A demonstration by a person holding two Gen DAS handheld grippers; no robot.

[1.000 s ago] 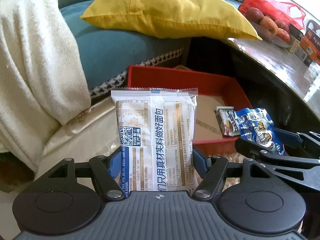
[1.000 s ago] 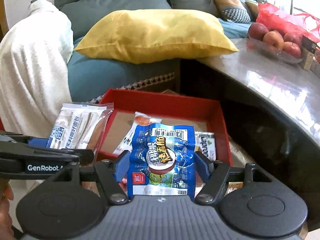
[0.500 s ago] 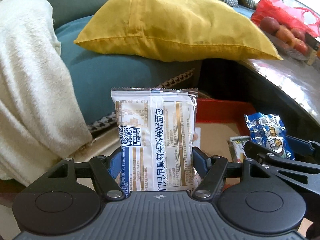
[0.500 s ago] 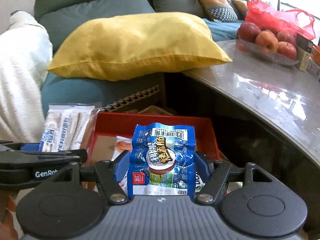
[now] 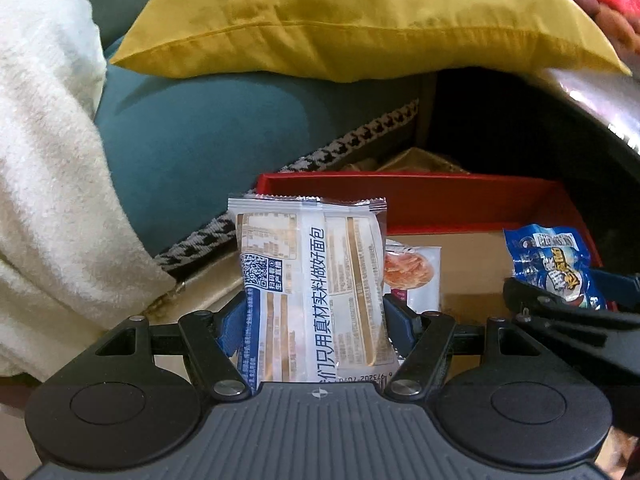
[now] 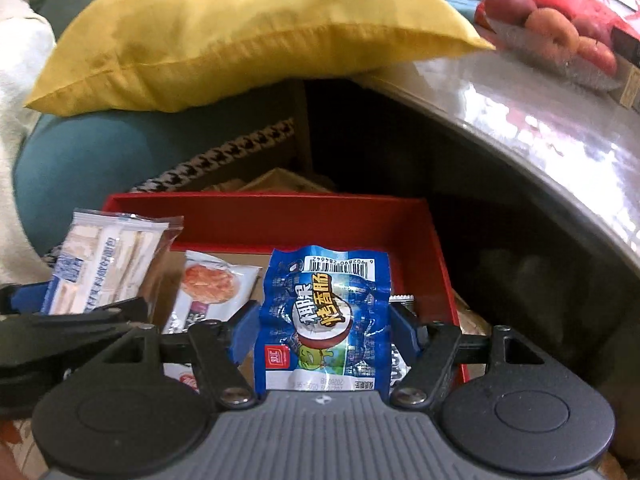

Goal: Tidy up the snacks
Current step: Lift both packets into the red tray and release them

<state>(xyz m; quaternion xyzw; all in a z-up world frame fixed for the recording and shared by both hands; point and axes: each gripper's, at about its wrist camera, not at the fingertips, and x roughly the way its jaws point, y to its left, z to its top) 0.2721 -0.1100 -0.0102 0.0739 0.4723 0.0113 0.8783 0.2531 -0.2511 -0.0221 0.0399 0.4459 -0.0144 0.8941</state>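
Both packets moved nearer red box, jaws clamped.

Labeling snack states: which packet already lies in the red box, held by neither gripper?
The white packet with the orange food picture, flat on the red box's floor. The blue packet and white bread packet sit in grippers.

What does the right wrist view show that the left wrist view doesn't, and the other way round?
Only the right wrist view: apples in a dish on the table top, and a packet lying behind the right gripper.

Only the left wrist view: the white packet's printed face with its QR code, and much more of the white blanket.

Both: the red box, the orange-print packet inside it, the yellow pillow, and the blue packet.
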